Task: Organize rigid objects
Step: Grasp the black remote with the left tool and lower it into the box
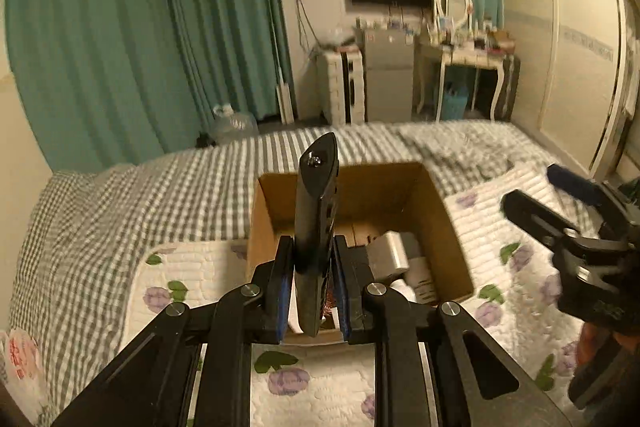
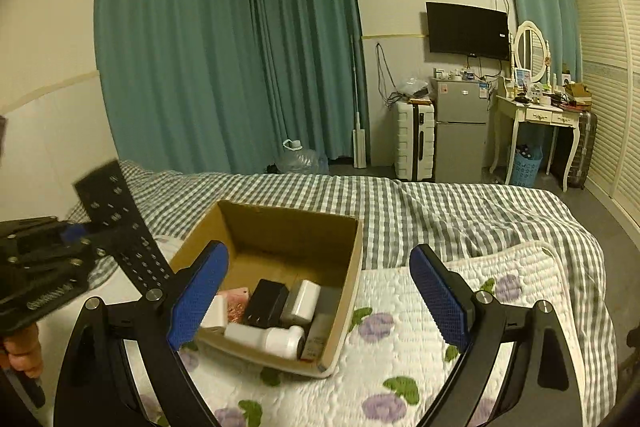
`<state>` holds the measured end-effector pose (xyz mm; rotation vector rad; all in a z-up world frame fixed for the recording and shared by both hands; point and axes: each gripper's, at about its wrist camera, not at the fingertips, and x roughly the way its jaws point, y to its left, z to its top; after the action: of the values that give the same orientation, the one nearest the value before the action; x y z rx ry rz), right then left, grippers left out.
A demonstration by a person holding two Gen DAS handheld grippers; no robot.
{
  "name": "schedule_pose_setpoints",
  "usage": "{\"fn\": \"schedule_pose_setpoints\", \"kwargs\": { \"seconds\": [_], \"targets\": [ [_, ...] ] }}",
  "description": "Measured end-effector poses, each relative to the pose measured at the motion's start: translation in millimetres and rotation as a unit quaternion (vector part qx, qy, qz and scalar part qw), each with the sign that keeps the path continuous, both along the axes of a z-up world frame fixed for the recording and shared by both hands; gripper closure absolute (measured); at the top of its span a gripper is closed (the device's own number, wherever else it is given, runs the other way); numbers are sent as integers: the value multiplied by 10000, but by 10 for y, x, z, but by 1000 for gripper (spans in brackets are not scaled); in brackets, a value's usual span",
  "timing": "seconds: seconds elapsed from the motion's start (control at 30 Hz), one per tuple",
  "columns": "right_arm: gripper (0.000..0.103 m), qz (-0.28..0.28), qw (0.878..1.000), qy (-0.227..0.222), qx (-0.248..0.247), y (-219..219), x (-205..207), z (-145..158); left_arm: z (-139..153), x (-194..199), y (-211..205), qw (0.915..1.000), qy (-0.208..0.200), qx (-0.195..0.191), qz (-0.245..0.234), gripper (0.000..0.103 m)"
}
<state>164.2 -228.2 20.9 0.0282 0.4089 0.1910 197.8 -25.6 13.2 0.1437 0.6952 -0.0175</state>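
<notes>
My left gripper (image 1: pixel 314 267) is shut on a long black remote control (image 1: pixel 316 211), which stands edge-on and upright between its pads, in front of an open cardboard box (image 1: pixel 452 227). In the right wrist view the same remote (image 2: pixel 120 227) shows its button face at the left, held by the left gripper (image 2: pixel 76 233) beside the box (image 2: pixel 352 267). My right gripper (image 2: pixel 316 291) is open and holds nothing, hanging over the near side of the box. Inside lie a black adapter (image 2: pixel 266 301), a white bottle (image 2: pixel 276 341) and several other small items.
The box rests on a white quilted mat with purple flowers (image 2: pixel 400 367), spread over a grey checked bed cover (image 2: pixel 460 211). Teal curtains, a water jug (image 2: pixel 300 157), a suitcase, a small fridge (image 2: pixel 460 131) and a dressing table (image 2: pixel 536 123) stand beyond the bed.
</notes>
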Motion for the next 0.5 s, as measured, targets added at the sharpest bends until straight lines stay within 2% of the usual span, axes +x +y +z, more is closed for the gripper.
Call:
{"fn": "schedule_pose_setpoints", "kwargs": {
  "seconds": [0.1,0.27,0.4,0.5],
  "targets": [
    [11,3,9999,128,8,-30,107,-143,-112,169,-37,9998,14,182,4,84],
    [11,8,9985,546,47,-153,264,-383,-266,488,-12,9996,244,151,52,84],
    [11,15,9979,653,26,-158,281,-444,-535,749,62,9980,576,-157,218,84],
    [11,63,9979,636,-35,-141,272,-460,-707,830,42,9974,670,-136,221,84]
  ]
}}
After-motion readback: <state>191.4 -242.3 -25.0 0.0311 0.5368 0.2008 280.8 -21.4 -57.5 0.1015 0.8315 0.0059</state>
